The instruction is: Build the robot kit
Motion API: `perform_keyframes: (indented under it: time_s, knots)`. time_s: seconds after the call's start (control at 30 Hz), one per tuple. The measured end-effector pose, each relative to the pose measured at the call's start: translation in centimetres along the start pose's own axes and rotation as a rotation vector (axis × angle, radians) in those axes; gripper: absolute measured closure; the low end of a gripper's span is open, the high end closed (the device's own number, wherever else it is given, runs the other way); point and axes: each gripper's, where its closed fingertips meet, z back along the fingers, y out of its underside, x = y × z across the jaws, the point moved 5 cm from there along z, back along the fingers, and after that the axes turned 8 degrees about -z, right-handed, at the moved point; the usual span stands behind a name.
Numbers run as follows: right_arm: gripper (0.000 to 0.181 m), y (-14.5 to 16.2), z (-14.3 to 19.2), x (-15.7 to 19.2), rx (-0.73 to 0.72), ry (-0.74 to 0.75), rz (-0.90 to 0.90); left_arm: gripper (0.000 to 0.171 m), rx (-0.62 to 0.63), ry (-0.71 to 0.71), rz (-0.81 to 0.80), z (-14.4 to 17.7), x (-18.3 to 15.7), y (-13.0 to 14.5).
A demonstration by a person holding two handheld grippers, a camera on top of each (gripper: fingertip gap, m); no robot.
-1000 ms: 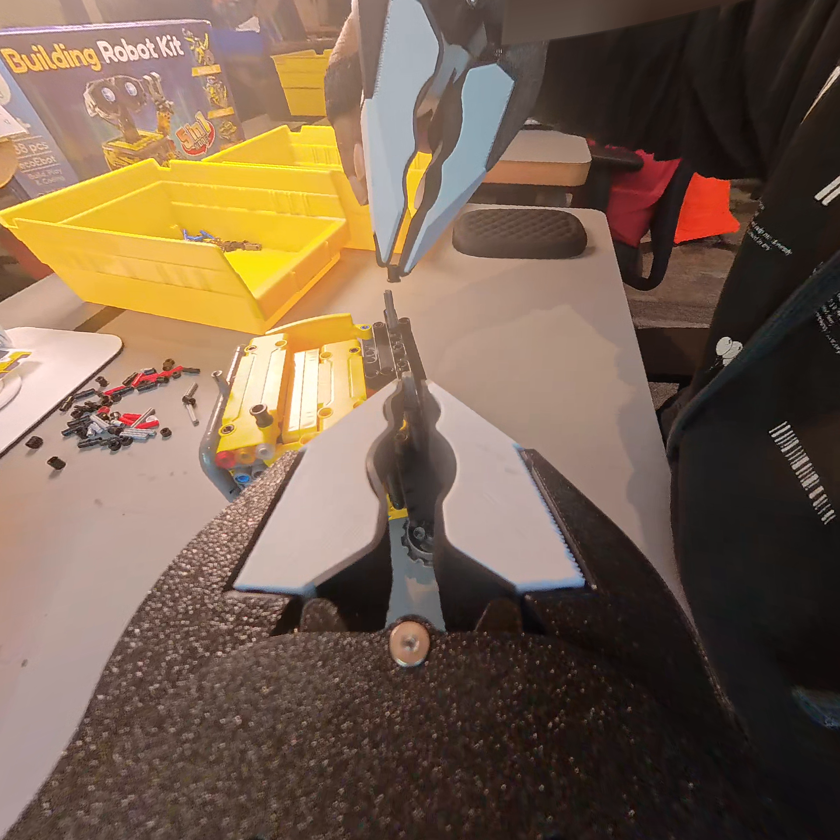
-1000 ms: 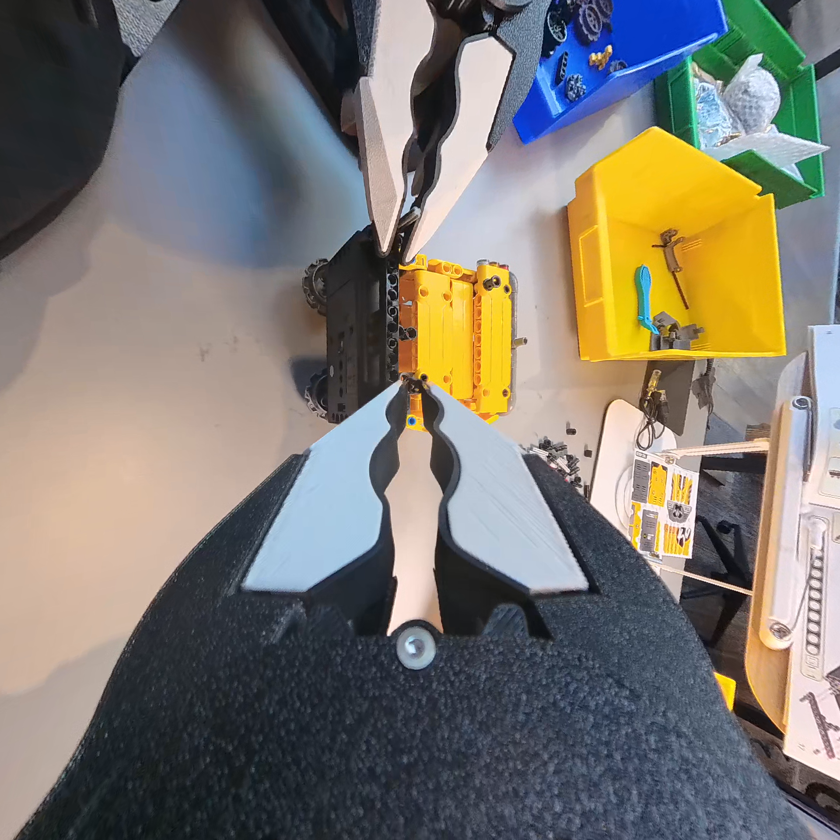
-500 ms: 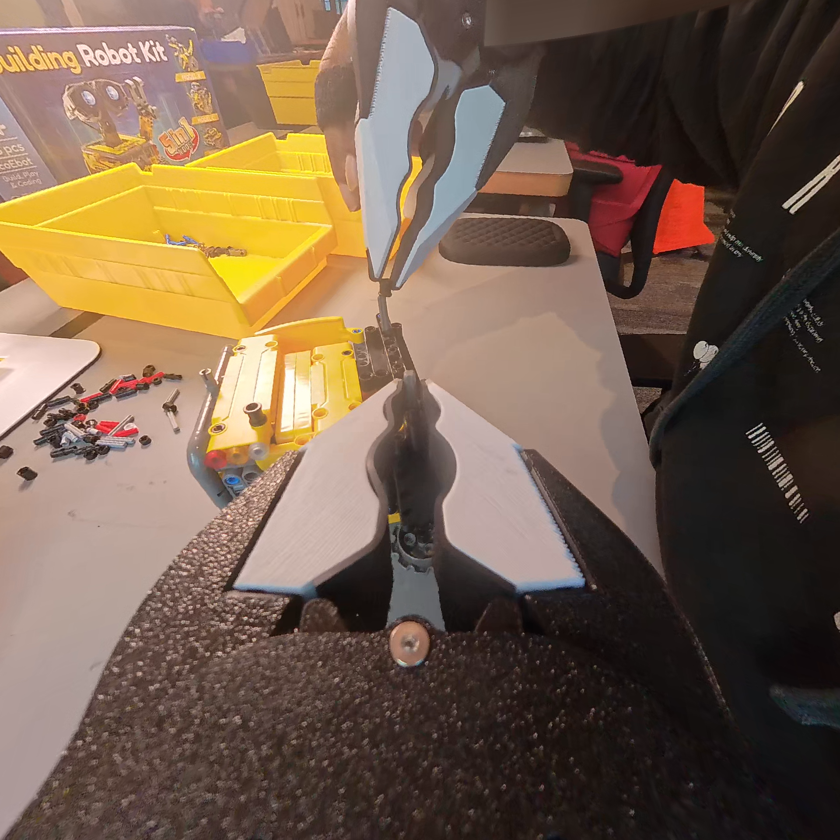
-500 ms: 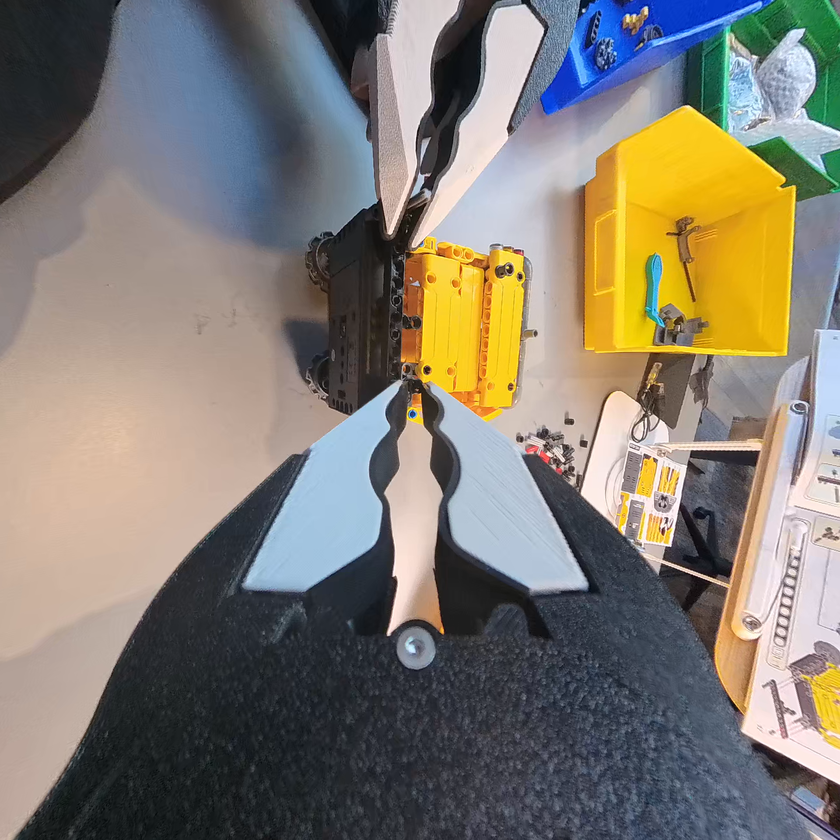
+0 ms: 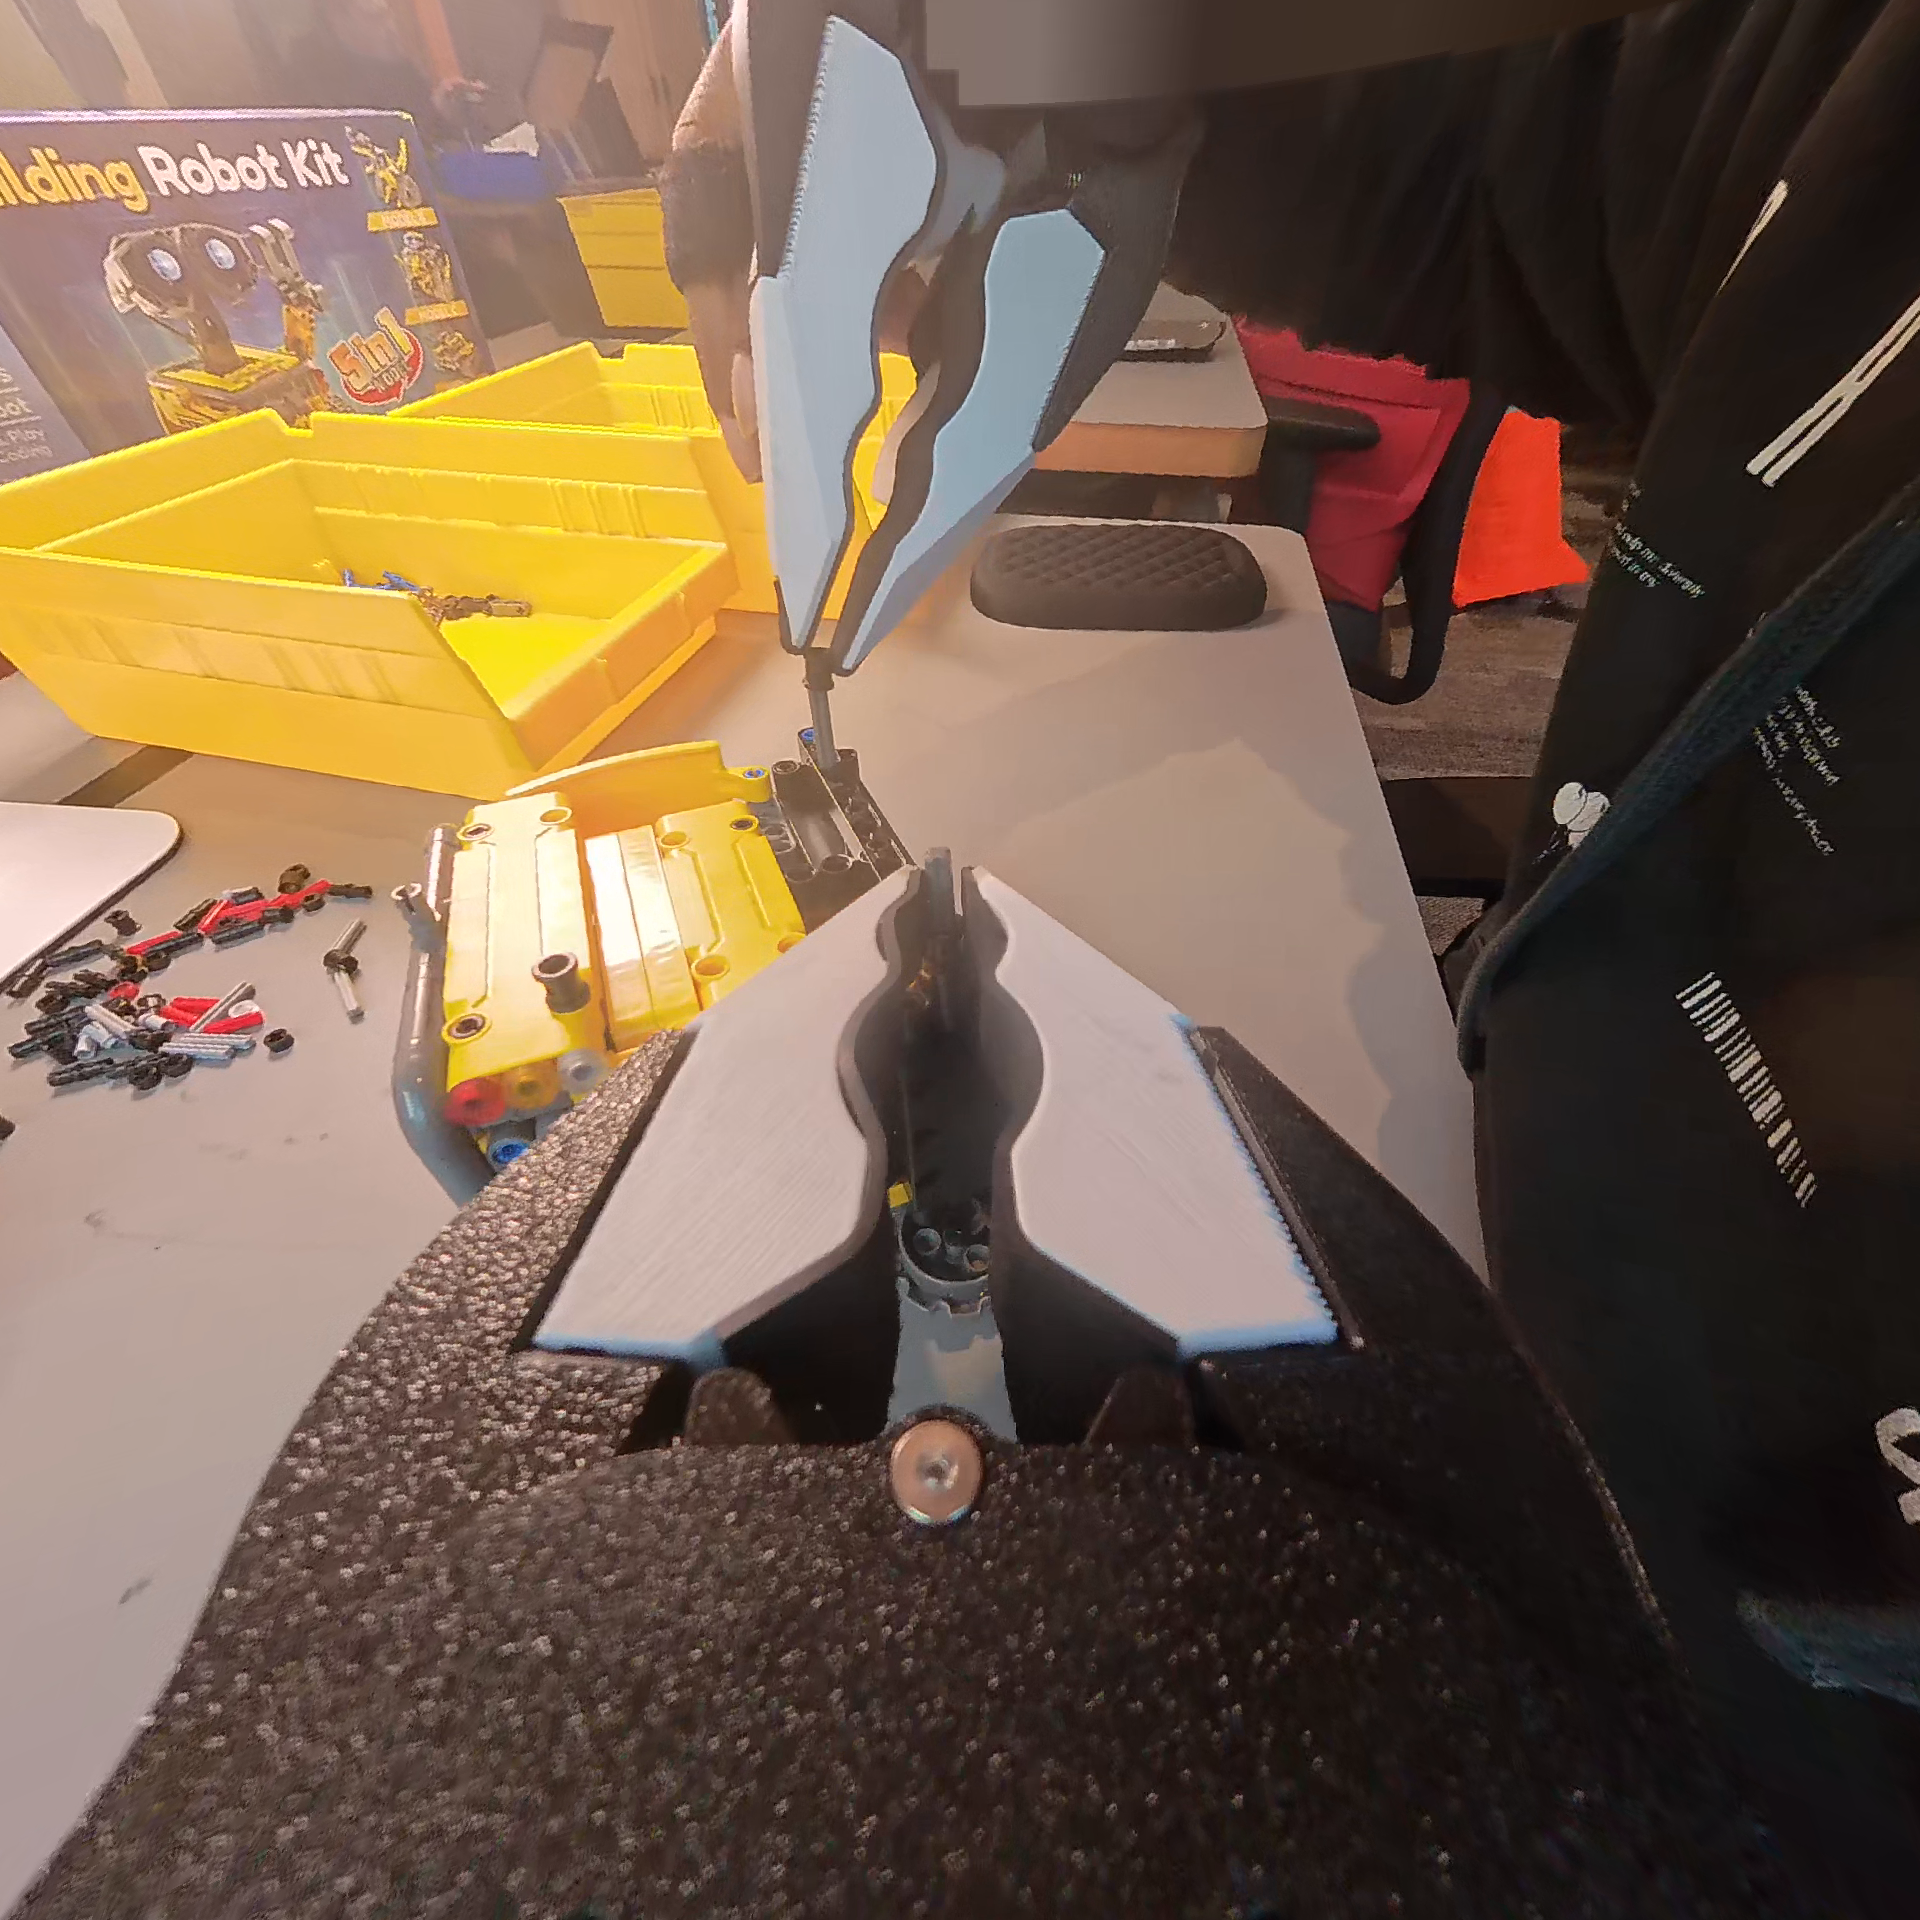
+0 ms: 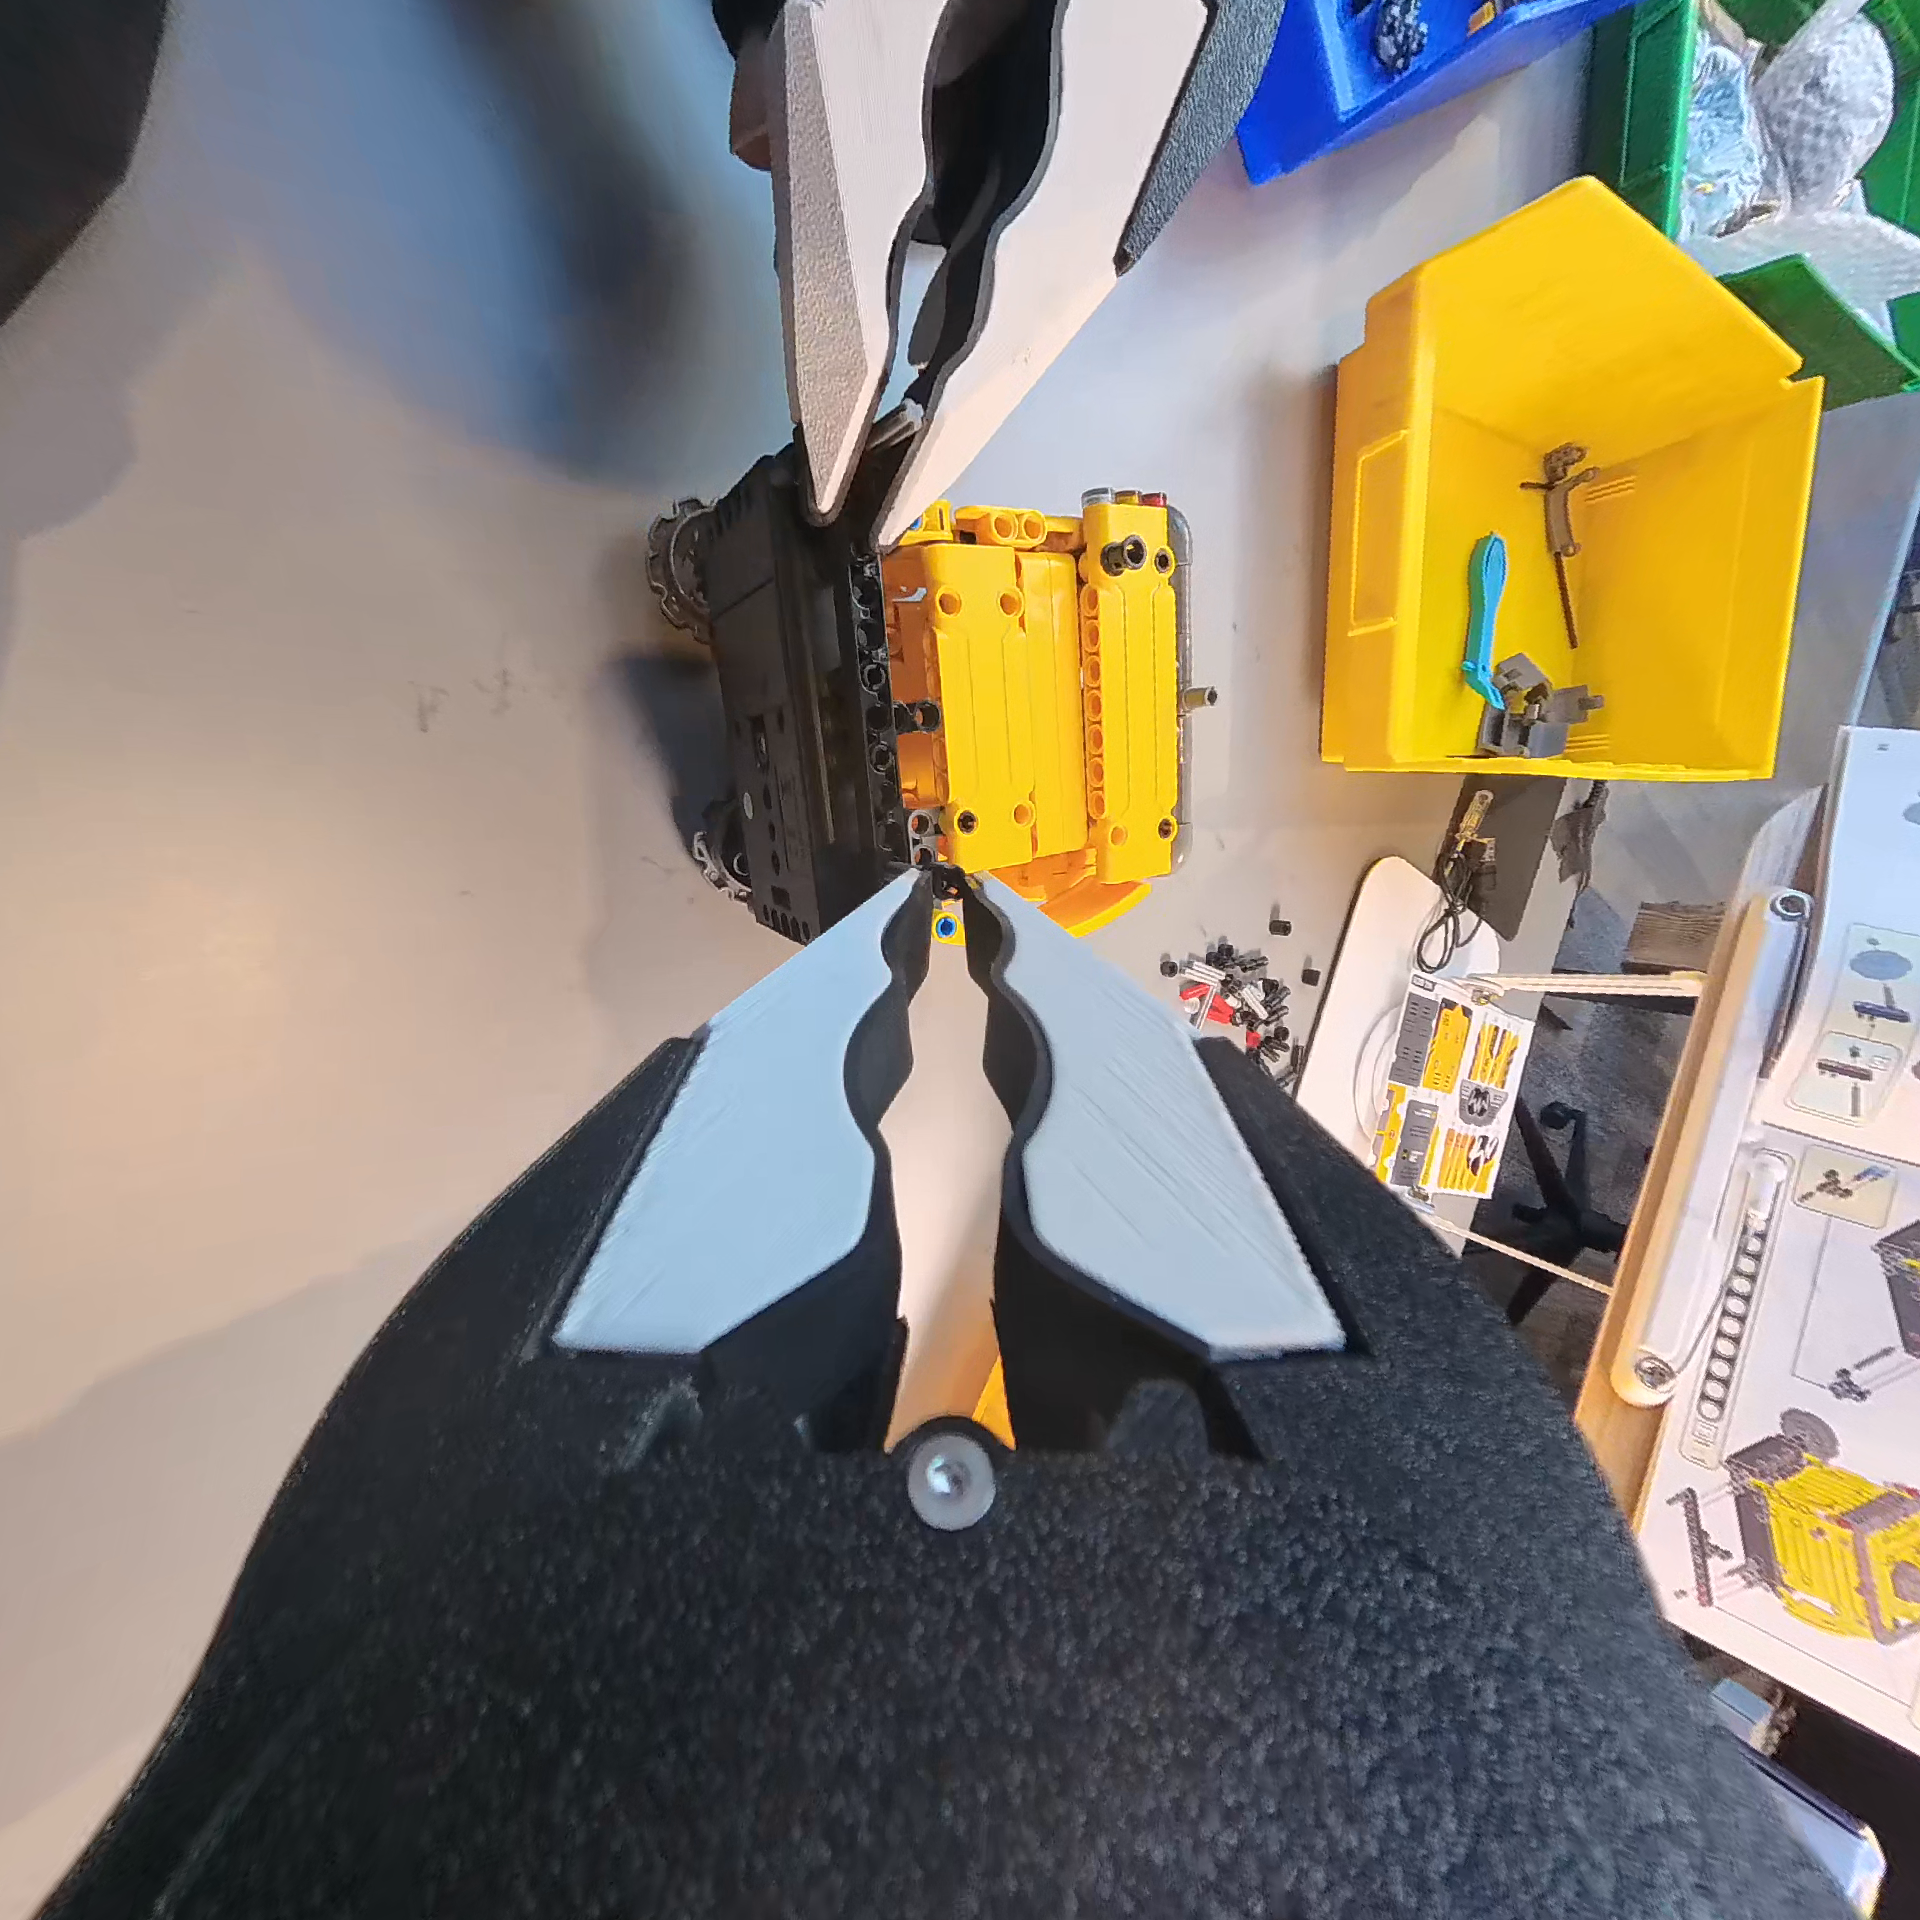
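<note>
left gripper (image 5: pixel 940 883) pinched on our yellow-and-black brick model's (image 6: pixel 997 696) black side | right gripper (image 6: pixel 943 896) nips a dark pin (image 5: pixel 821 701) standing in its end hole | pin not fully seated, we judge

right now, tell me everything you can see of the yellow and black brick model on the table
The brick model lies flat on the grey table. It looks like plastic: ribbed yellow panels on one half, a black half of holed beams with toothed gears at its outer edge, and a grey curved bar along the yellow side. The left tongs are shut on the black part. The right tongs pinch a thin dark pin standing at the model's far black corner.
</note>
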Motion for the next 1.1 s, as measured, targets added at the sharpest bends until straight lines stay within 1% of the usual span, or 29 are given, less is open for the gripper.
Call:
perform_keyframes:
  time_s: [0.23, 0.4, 0.43, 0.47, 0.67, 0.77, 1.1]
  knots:
    - [0.176, -0.06, -0.04, 0.02, 0.008, 0.01, 0.012, 0.166, -0.016, 0.003, 0.004, 0.07, 0.08, 0.05]
    - [0.176, -0.03, -0.06, -0.05, 0.003, 0.003, -0.009, 0.168, -0.019, 0.003, 0.002, 0.09, 0.09, 0.05]
    - [0.176, -0.04, -0.07, -0.07, 0.002, 0.0, -0.015, 0.166, -0.02, 0.002, 0.002, 0.09, 0.11, 0.05]
    - [0.176, -0.02, -0.08, -0.1, 0.0, -0.003, -0.017, 0.168, -0.02, 0.003, 0.002, 0.1, 0.11, 0.06]
    - [0.176, -0.09, -0.12, -0.18, -0.02, -0.03, -0.04, 0.166, -0.025, 0.0, 0.0, 0.19, 0.17, 0.09]
    - [0.176, 0.01, -0.11, -0.28, -0.024, -0.046, -0.054, 0.168, -0.026, -0.005, -0.002, 0.25, 0.28, 0.07]
    - [0.176, 0.12, -0.02, 0.0, -0.054, -0.041, -0.093, 0.168, -0.042, 0.0, 0.004, 0.26, 0.13, 0.18]
